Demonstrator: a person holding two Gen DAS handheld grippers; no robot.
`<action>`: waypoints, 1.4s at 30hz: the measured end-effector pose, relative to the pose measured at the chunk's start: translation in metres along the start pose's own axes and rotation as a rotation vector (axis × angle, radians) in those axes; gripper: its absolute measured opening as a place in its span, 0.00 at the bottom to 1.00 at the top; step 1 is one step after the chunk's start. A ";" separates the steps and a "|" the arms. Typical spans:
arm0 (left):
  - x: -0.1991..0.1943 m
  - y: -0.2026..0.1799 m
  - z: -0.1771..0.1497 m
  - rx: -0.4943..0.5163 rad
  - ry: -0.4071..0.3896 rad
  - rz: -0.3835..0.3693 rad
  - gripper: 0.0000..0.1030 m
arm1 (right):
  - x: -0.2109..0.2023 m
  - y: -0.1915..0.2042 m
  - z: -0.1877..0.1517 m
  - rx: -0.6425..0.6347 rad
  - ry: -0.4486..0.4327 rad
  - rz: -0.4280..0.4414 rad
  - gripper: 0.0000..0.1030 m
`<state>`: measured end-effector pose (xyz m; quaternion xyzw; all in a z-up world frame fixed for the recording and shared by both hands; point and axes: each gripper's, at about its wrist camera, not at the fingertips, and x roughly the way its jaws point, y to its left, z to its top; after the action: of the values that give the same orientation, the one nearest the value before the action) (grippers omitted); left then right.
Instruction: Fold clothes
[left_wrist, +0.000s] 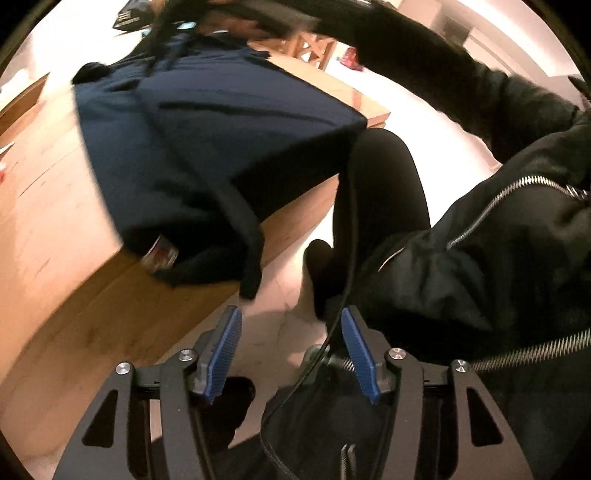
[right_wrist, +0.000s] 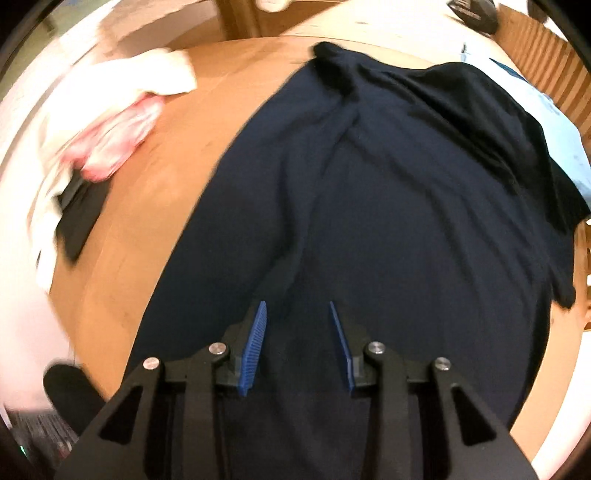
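Observation:
A dark navy garment (right_wrist: 369, 206) lies spread over the wooden table (right_wrist: 229, 85), creased along its middle. In the left wrist view the same navy garment (left_wrist: 207, 147) hangs over the table's near edge, a label showing at its lower hem. My right gripper (right_wrist: 296, 308) hovers open just above the navy cloth, nothing between its blue pads. My left gripper (left_wrist: 291, 315) is open too, off the table's edge over the pale floor, with a thin black cable running past its right finger (left_wrist: 356, 343).
White and pink clothes (right_wrist: 110, 110) are heaped at the table's left, over something black. A light blue item (right_wrist: 554, 129) lies at the far right. A person's black zipped jacket (left_wrist: 498, 240) and dark leg (left_wrist: 380, 192) stand close beside the table (left_wrist: 55, 229).

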<state>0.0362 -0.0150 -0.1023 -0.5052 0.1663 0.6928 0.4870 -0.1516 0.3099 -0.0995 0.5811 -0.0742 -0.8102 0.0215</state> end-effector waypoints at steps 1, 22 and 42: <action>0.000 0.004 -0.004 -0.007 -0.002 0.014 0.52 | -0.002 0.010 -0.016 -0.014 0.002 0.020 0.34; 0.066 0.096 0.017 -0.219 -0.049 0.019 0.42 | -0.005 0.099 -0.177 -0.043 -0.021 0.163 0.39; 0.084 0.046 0.015 0.377 0.018 0.334 0.39 | 0.037 0.113 -0.195 -0.001 0.053 0.219 0.15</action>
<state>-0.0120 0.0171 -0.1805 -0.3769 0.3783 0.7160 0.4497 0.0150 0.1753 -0.1791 0.5909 -0.1361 -0.7872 0.1121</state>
